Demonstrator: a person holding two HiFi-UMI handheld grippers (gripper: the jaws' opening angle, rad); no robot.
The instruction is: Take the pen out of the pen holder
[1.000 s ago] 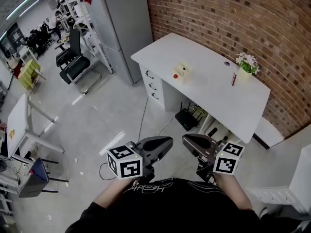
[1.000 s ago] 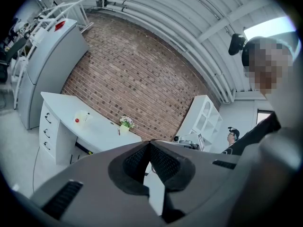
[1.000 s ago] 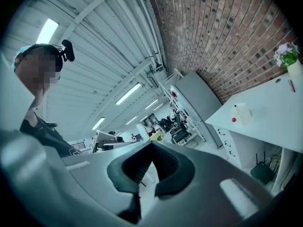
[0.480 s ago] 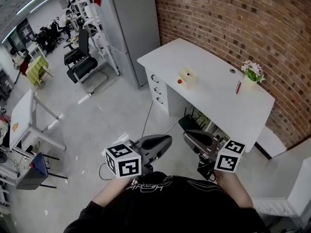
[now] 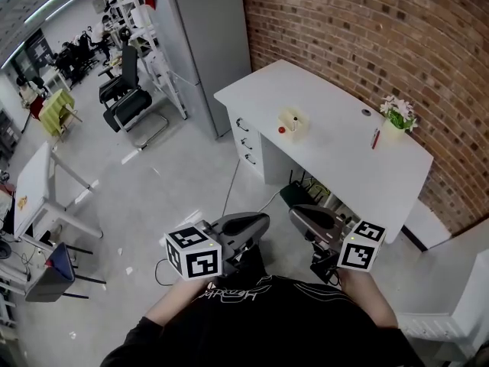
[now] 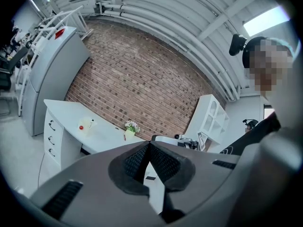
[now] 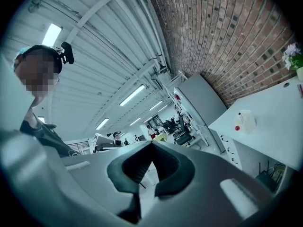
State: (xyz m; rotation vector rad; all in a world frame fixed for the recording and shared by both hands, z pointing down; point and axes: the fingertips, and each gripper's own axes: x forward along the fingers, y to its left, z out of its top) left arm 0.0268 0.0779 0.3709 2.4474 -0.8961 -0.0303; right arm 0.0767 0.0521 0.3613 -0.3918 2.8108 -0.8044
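Both tongs were closed together with nothing between them: the left tongs (image 5: 258,222) and, just beside them, the right tongs (image 5: 296,214), held well short of the white surface (image 5: 328,102). Further right, the red pen (image 5: 375,138) was seen against the flower pot (image 5: 395,126); whether it stood inside could not be told.

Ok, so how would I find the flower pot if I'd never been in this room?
Look for the big white desk pushed against the brick wall. Go to its right end, close to the wall, and the flower pot stands there beside a thin red stick. It's the only thing on the desk with white and pink flowers and green leaves.
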